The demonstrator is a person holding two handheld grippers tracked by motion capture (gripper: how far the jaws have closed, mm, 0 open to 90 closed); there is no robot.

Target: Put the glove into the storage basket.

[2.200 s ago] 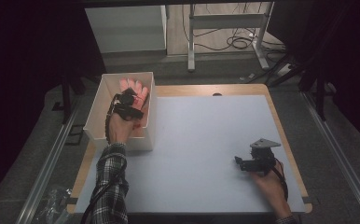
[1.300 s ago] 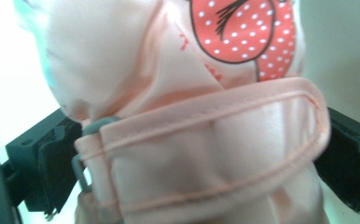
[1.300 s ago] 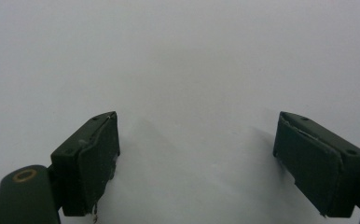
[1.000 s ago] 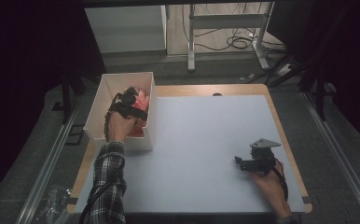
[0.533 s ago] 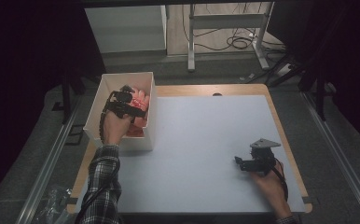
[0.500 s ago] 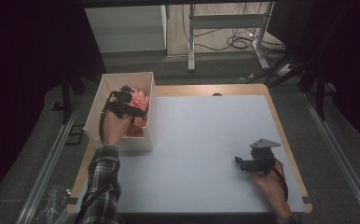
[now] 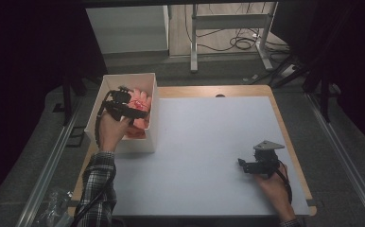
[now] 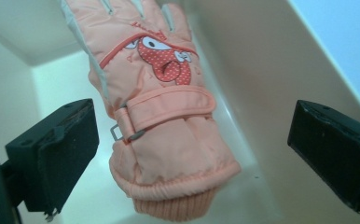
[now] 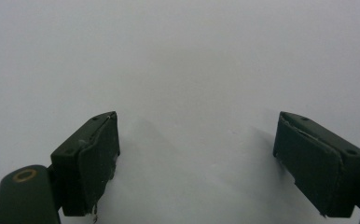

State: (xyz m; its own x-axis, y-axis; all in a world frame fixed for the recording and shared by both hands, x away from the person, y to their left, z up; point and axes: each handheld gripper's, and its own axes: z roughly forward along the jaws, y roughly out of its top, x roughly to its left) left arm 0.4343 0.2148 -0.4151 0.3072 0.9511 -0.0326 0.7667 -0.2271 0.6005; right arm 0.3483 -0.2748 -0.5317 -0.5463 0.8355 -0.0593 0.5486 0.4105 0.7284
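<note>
Since the earlier frames the left tongs point(image 7: 134, 109) have been shifted a little nearer the person inside the white box point(image 7: 106, 85), while the right tongs point(image 7: 243, 165) have been kept in place on the worktop point(image 7: 204, 142), spread wide and empty. The left tongs are also held wide, with the pink glove point(image 8: 159, 112) lying between them on the box floor, untouched. The glove is judged light, soft and padded, likely to sag when lifted; the ribbed cuff point(image 8: 173, 203) or the strapped wrist is best taken.
</note>
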